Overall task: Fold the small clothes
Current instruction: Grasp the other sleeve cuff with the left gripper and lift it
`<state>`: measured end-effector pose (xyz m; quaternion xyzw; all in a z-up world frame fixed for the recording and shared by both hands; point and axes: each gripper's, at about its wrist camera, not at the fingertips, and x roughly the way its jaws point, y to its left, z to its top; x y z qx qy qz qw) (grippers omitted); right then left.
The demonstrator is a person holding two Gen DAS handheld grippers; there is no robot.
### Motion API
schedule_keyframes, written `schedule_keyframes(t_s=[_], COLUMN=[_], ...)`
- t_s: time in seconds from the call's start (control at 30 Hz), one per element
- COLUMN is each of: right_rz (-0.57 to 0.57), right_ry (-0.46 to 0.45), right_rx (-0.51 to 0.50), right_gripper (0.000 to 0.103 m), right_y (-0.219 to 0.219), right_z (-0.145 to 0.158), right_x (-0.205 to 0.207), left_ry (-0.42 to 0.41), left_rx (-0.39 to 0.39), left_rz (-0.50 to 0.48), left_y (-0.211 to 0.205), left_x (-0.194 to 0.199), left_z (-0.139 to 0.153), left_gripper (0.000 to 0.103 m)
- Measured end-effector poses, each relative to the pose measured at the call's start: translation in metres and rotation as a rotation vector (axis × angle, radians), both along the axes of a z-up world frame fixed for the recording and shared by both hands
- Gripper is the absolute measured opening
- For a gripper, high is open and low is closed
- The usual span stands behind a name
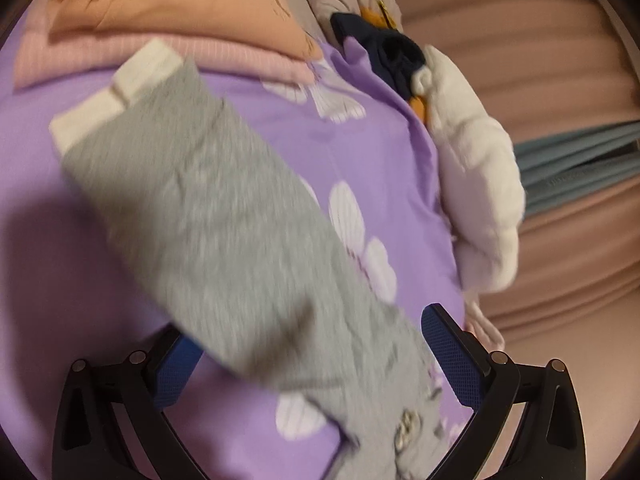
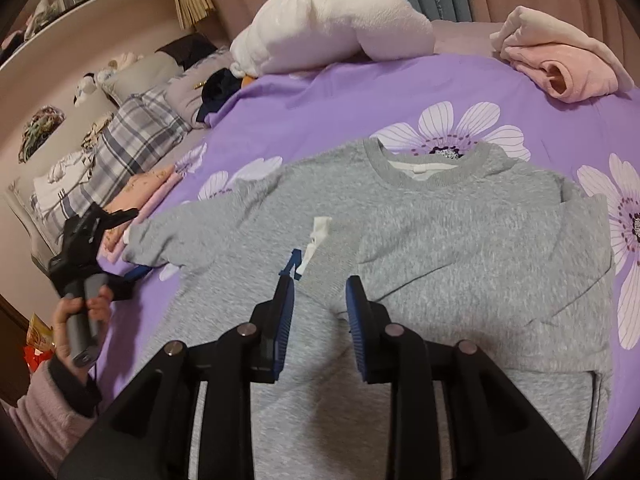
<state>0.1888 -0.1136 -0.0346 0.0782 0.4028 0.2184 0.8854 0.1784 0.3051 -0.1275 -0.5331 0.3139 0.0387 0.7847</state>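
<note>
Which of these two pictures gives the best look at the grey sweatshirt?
The right wrist view. There the grey sweatshirt lies spread on the purple floral bedsheet, with its neckline, body and one sleeve visible. The left wrist view shows only a blurred sleeve with white cuffs crossing the sheet.

In the left wrist view the grey sweatshirt sleeve was smeared by motion blur, its knit unreadable; passing between the spread jaws, its lower part ran off the bottom edge. A small print on it just inside the right jaw was too blurred to make out. The left jaw's blue pad was partly hidden behind that sleeve. In the right wrist view the grey sweatshirt had its hem cut off below, behind the jaws' black frame. A white-and-blue chest motif, just ahead of the left jaw tip, was too small to read.
</note>
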Motion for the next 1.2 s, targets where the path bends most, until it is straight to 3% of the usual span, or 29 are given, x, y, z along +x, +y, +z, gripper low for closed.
schedule_keyframes(t_s=[0.07, 0.13, 0.2, 0.23, 0.3, 0.37, 0.4, 0.53, 0.67, 0.87, 1.0, 1.07, 1.13, 1.2], right_rz=[-0.004, -0.003, -0.001, 0.0, 0.005, 0.003, 0.002, -0.013, -0.047, -0.129, -0.199, -0.223, -0.248, -0.267], right_ry=[-0.001, 0.006, 0.012, 0.014, 0.02, 0.021, 0.017, 0.006, -0.006, -0.025, -0.037, -0.036, -0.027, -0.021], right_rx=[-0.01, -0.022, -0.042, -0.046, -0.043, -0.04, -0.036, -0.033, -0.031, 0.004, 0.031, 0.038, 0.051, 0.05], right_gripper=[0.035, 0.036, 0.037, 0.037, 0.037, 0.037, 0.038, 0.042, 0.043, 0.043, 0.044, 0.044, 0.045, 0.047], right_y=[0.0, -0.003, -0.002, -0.004, -0.005, -0.008, -0.01, -0.018, -0.034, -0.063, -0.087, -0.095, -0.107, -0.114], right_z=[-0.001, -0.003, -0.006, -0.007, -0.007, -0.007, -0.006, -0.002, 0.004, 0.01, 0.013, 0.013, 0.012, 0.012], right_x=[-0.002, -0.005, -0.008, -0.009, -0.013, -0.017, -0.02, -0.029, -0.04, -0.057, -0.069, -0.073, -0.079, -0.084], left_ry=[0.031, 0.085, 0.13, 0.141, 0.168, 0.198, 0.214, 0.212, 0.132, -0.003, -0.039, -0.04, -0.015, 0.027], left_rx=[0.048, 0.097, 0.112, 0.114, 0.111, 0.115, 0.129, 0.281, 0.445, 0.7, 0.945, 1.023, 1.064, 1.056], left_rz=[0.02, 0.04, 0.061, 0.072, 0.088, 0.096, 0.094, 0.03, -0.061, -0.294, -0.496, -0.591, -0.684, -0.751], left_y=[0.003, 0.004, 0.01, 0.012, 0.019, 0.023, 0.024, 0.003, -0.041, -0.159, -0.26, -0.302, -0.336, -0.358], left_x=[0.009, 0.017, 0.018, 0.017, 0.013, 0.009, 0.009, 0.014, 0.023, 0.034, 0.029, 0.026, 0.025, 0.027], left_z=[0.005, 0.006, 0.004, 0.004, 0.001, -0.001, 0.0, 0.027, 0.073, 0.122, 0.113, 0.099, 0.08, 0.064], left_gripper=[0.1, 0.088, 0.066, 0.059, 0.033, 0.015, 0.011, 0.006, 0.004, 0.004, 0.004, 0.004, 0.005, 0.005])
